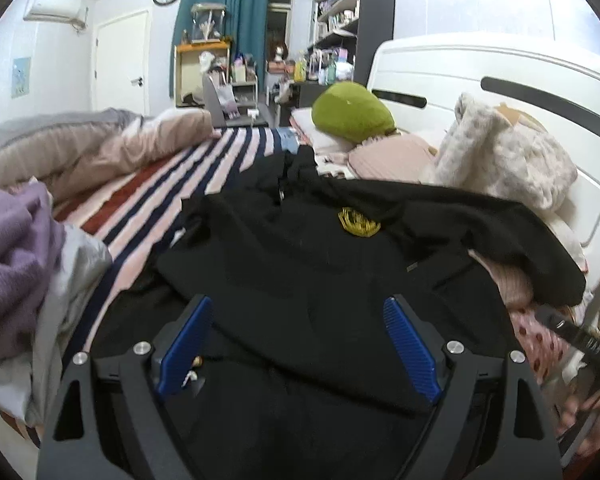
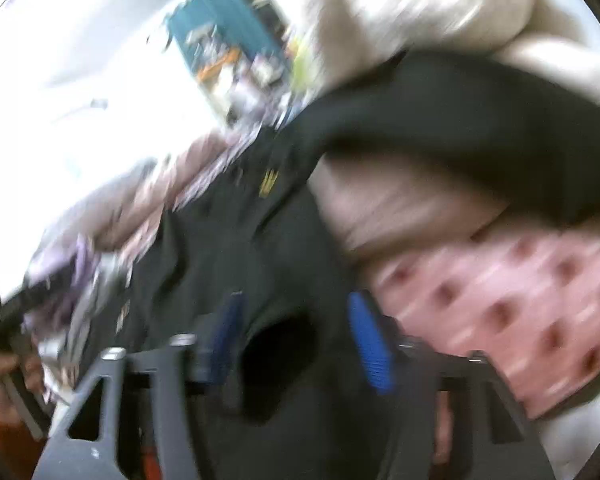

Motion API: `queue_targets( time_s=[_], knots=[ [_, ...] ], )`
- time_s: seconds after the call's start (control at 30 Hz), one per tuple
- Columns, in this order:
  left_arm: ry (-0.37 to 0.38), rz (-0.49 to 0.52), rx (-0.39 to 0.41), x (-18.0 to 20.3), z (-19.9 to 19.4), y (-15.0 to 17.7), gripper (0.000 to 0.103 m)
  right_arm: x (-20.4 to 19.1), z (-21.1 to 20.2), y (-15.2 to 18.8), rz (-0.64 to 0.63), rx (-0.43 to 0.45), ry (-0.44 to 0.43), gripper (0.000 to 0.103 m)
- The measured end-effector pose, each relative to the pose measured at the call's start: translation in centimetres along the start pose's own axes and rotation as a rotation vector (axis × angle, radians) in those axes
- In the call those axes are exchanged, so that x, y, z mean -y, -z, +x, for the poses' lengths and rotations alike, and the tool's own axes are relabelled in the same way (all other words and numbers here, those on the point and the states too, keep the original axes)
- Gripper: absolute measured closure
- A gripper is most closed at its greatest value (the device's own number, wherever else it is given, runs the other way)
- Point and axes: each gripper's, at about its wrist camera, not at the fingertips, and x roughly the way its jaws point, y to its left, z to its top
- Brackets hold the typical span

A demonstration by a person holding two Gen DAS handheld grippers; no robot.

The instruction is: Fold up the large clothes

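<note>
Black garment (image 1: 300, 248) spread on striped bed (image 1: 172, 184); jaws apart.

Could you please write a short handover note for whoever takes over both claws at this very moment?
Left claw: open, nothing between its blue pads, poised over the near part of the black garment.
Right claw: jaws apart, gripping nothing as far as the blurred right wrist view shows.
The garment lies spread on the striped bed sheet, gold emblem up; one side drapes over the pink bedding near the headboard.
Done: the garment is laid out, still rumpled.
Left: smooth it and make every fold. A purple garment sits piled beside it, unfolded.
</note>
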Motion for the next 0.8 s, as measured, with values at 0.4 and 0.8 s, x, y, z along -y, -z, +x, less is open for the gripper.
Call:
queue_targets(
  time_s=[0.4,0.8],
  knots=[
    [0.014,-0.035,-0.023,1.8,1.3,-1.2,0.007,11.8,-1.2,-1.6,0.262,0.108,0.219,0.022],
    [0.041,-0.023,-0.039,3.9,3.5,-2.6,0.007,12.9,-1.6,-4.8,0.239,0.165,0.158,0.097]
  ],
)
